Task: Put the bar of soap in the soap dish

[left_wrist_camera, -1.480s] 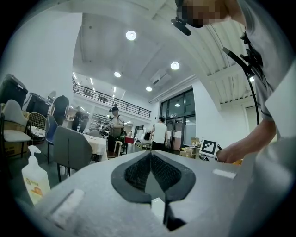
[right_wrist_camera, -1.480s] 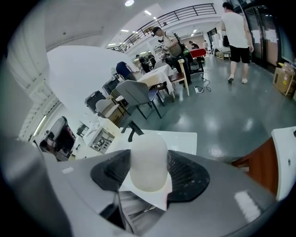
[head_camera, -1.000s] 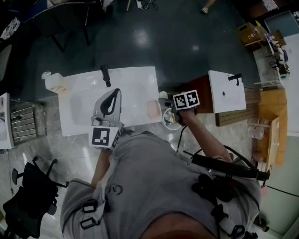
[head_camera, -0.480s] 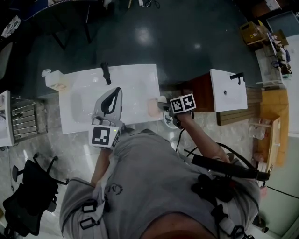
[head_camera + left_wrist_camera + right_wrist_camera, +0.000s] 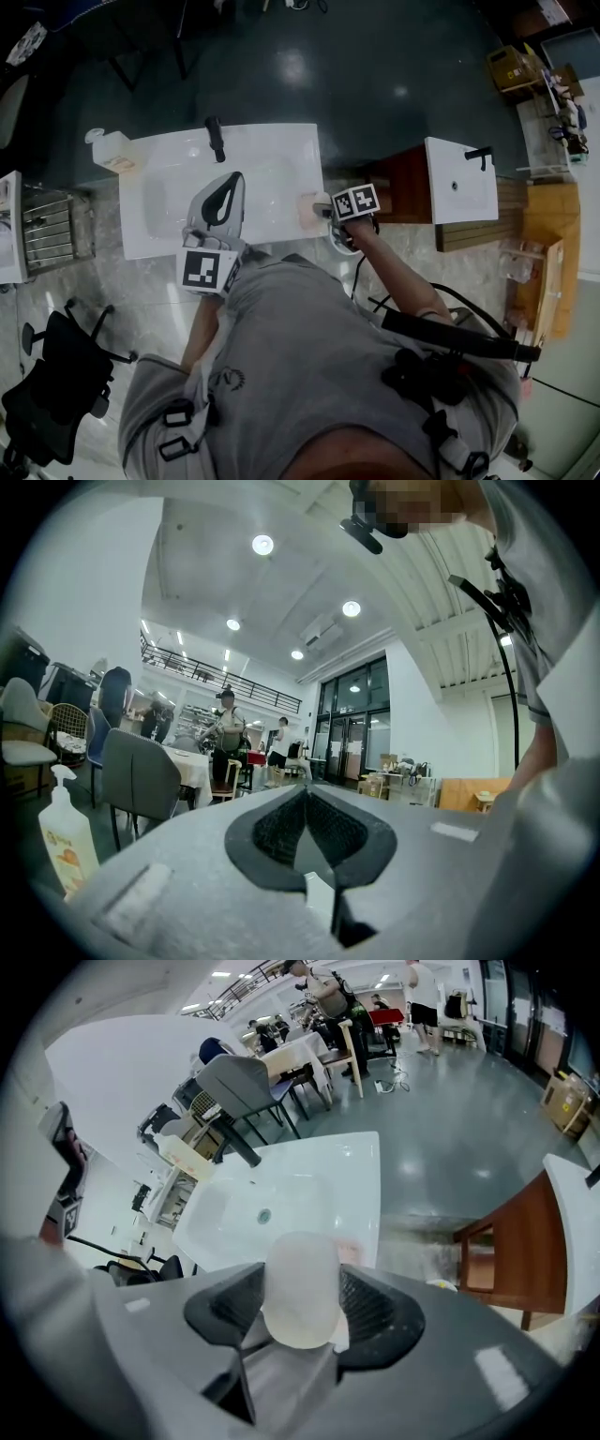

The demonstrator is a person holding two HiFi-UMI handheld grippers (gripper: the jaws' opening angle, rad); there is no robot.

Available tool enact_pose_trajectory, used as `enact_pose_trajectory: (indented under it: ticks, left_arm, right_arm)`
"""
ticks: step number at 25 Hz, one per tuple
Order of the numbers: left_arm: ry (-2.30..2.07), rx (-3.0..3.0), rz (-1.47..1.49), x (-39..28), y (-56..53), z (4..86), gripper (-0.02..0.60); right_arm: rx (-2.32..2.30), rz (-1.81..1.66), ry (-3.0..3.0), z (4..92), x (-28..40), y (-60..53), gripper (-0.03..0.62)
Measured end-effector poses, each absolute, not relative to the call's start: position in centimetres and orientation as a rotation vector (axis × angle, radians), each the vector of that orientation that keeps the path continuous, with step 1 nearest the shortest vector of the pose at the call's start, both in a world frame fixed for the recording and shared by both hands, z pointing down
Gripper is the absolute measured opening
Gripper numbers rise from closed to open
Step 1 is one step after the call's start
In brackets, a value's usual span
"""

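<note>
- The right gripper (image 5: pixel 302 1283) pinches the bar of soap (image 5: pixel 298 1309) between its two jaws. The dark pads press on both sides of the bar, so it cannot slip out.
- The soap is pale, with round corners. It sticks out past the jaw tips. I think that lets its front end touch down first.
- This gripper tips down steeply. That aims the soap at the pink soap dish (image 5: pixel 307 207), which sits just below and ahead of the jaw tips.
- The dish rests on the edge of the white sink (image 5: pixel 281 1194), on the side closest to this gripper. That makes it a short reach.
- In the right gripper view only a small pink bit of the dish peeks out beside the soap. The soap is not lying in the dish yet. I cannot tell if it touches it.
- The left gripper (image 5: pixel 305 799) has its jaws pressed together, with nothing between them.
- It sits off to the side of the right gripper, over the sink, and points flat out at the room. I think it just waits out of the way, because this job needs only one gripper.
- My guess for the next move: go down a little more, then spread the jaws so the soap lies flat.
- Soap is slippery, and the dish is right at the sink's edge. If it is let go too high, the bar could bounce or slide off onto the floor.
</note>
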State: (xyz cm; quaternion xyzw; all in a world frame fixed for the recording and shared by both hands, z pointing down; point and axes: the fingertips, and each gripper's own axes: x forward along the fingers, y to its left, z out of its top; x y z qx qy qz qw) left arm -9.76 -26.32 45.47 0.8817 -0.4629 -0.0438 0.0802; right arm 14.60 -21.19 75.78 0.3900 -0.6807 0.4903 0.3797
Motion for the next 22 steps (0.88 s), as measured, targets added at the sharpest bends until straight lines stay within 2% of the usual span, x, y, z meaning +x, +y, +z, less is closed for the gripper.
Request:
enact_pose_trajectory:
  ticks: [13, 22]
  left_arm:
    - [-1.415, 2.602, -0.087, -10.9, -25.3, 47.0, 0.002]
    - [-1.409, 2.604, -0.066, -11.0, -24.7, 47.4, 0.002]
  right_arm:
    - [0.961, 1.274, -1.573, 85.2, 14.2, -21.3, 0.253]
    - [0.96, 1.266, -1.528, 87.1, 14.7, -21.3, 0.253]
